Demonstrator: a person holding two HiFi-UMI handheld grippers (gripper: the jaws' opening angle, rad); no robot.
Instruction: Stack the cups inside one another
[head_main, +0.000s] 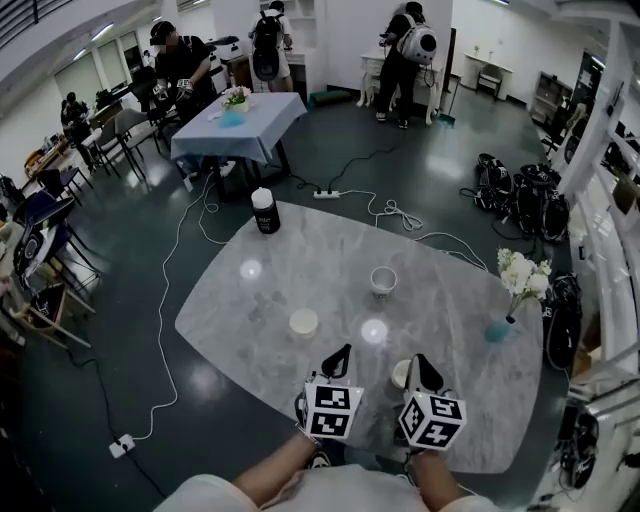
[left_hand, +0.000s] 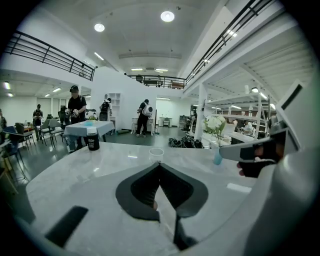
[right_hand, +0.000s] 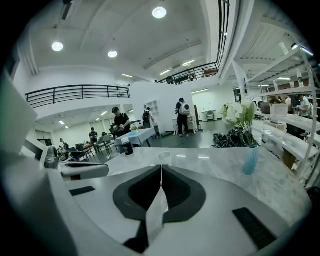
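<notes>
On the table (head_main: 300, 260), far cup (head_main: 384, 281) and left cup (head_main: 304, 322) stand upright, mouths up; left tool (head_main: 345, 351) and right tool (head_main: 418, 361) closed.

Location type: large open indoor hall serving as a shared workspace. Identifying features: mezzanine railing (left_hand: 45, 52), wall shelving (right_hand: 290, 122), cloth-covered table (head_main: 240, 125), and cables (head_main: 160, 300) with a power strip (head_main: 327, 193) on the floor (head_main: 420, 150).

Left gripper (head_main: 345, 351) and right gripper (head_main: 420, 362) side by side, fingers (left_hand: 142, 187) together, both slightly downward.
</notes>
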